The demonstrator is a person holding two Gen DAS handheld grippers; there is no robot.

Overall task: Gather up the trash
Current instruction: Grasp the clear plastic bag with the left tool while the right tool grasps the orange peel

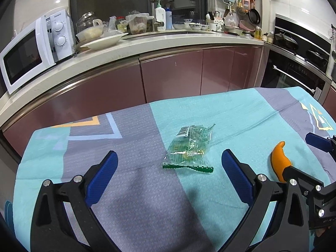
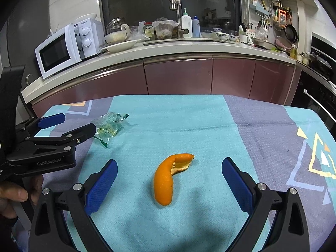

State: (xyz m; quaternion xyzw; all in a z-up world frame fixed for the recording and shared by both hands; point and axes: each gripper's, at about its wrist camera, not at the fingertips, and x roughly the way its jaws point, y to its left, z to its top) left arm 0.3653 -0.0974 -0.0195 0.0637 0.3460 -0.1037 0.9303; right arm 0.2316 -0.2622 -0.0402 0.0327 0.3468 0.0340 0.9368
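- Left wrist view: left gripper (image 1: 169, 164) with fingers spread wide, nothing held.
- Clear plastic wrapper (image 1: 190, 148) w/ green serrated edge and barcode label lies flat on the tablecloth (image 1: 136, 138), between the two blue pads (image 1: 105, 174) but ahead of the tips; no contact w/ either pad.
- Wrapper's green edge sits nearest the gripper, approx. centred in the gap.
- Orange peel (image 1: 279, 159) lies to the right, just outside the right-hand finger, partly hidden behind the other gripper's black frame.
- Background: microwave (image 1: 31, 52), white plate (image 1: 103, 41), sink tap, bottles and bowls on the counter.
- Right wrist view: right gripper (image 2: 169, 174) also wide open, empty.
- Peel (image 2: 166, 178), curved, skin side up w/ inner side showing at the far end, lies on the teal part of the cloth (image 2: 189, 121), centred between the pads (image 2: 103, 184); clear gap on both sides, no touch.
- Wrapper (image 2: 108, 127) well to the left and further off, just beyond the left gripper (image 2: 69, 126), seen side-on w/ fingers apart.
- A hand (image 2: 14, 197) grips the left tool's handle at the left edge.
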